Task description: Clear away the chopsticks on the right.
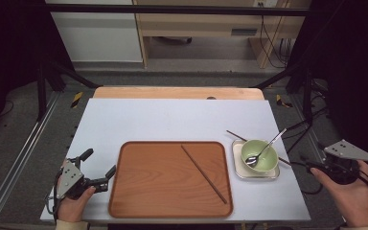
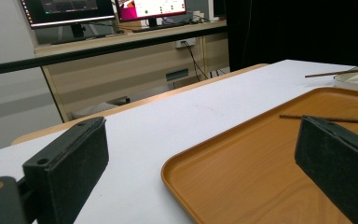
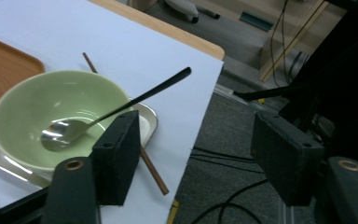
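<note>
High view, tray: a rectangular brown wooden tray (image 1: 139,191) sits at the near middle of the white table (image 1: 172,120); a thin dark brown chopstick (image 1: 204,174) lies loose in its right half, long axis running from 11 o'clock to 5 o'clock
High view, bowl: a pale green round bowl (image 1: 263,158) stands on a small silver rectangular dish (image 1: 238,168) at 3 o'clock of the tray, a metal spoon (image 1: 267,147) leaning in it with handle toward 1 o'clock; a second dark chopstick (image 1: 235,135) passes under the dish
High view, hands: left gripper (image 1: 98,168) just beside the tray's left edge, jaws wide apart, empty; right gripper (image 1: 311,164) off the table's right edge, at 3 o'clock of the bowl

Left gripper view: jaws spread wide, nothing between them; the tray chopstick (image 2: 307,118) lies crosswise ahead, at 1 o'clock, well apart

Right gripper view: right gripper (image 3: 196,154) gaping and empty; bowl (image 3: 23,116), spoon (image 3: 116,109) and the under-dish chopstick (image 3: 153,173) all at 10 o'clock of the jaws

Judgement: the right hand is nearer the spoon and second chopstick; the left hand is nearer the tray
</note>
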`<state>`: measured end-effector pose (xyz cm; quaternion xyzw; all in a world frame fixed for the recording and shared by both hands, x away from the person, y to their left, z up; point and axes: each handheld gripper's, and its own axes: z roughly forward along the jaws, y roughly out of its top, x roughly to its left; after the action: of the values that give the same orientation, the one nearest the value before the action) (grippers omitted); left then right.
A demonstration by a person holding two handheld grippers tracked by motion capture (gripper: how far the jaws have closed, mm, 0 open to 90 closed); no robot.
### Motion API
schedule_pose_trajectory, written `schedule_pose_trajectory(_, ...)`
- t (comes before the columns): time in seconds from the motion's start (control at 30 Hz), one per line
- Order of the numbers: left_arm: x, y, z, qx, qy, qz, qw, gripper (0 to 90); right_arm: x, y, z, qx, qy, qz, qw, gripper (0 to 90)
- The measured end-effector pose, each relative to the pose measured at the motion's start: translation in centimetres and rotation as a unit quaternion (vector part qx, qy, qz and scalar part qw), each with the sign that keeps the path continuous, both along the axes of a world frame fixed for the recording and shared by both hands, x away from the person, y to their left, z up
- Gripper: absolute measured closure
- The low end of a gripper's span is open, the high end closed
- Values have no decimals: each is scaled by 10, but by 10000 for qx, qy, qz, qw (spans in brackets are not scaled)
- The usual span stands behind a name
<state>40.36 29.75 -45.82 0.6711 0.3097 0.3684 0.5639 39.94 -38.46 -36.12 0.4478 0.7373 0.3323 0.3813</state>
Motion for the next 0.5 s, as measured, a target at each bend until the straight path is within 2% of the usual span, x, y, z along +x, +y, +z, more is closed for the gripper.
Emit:
schedule_pose_trajectory(0.07,0,0,0,-7,-1,-1,10000,23,0,-4,-2,-23,-16,-17,10000,356)
schedule_pose_trajectory(0.17,0,1,0,-20,5,3,10000,23,4,-8,-8,-59,126,81,9999,385)
schedule_pose_trajectory(0.23,0,2,0,-25,-12,9,10000,23,8,-12,-14,-61,300,158,9994,408)
schedule_pose_trajectory(0.33,0,2,1,-50,-12,16,10000,24,14,-15,-23,-124,589,342,9976,440)
schedule_pose_trajectory(0.37,0,3,1,-36,4,25,10000,24,16,-15,-27,-212,669,421,9966,459)
schedule_pose_trajectory(0.5,1,1,0,7,24,8,10000,24,25,-15,-42,-316,999,670,9922,510)
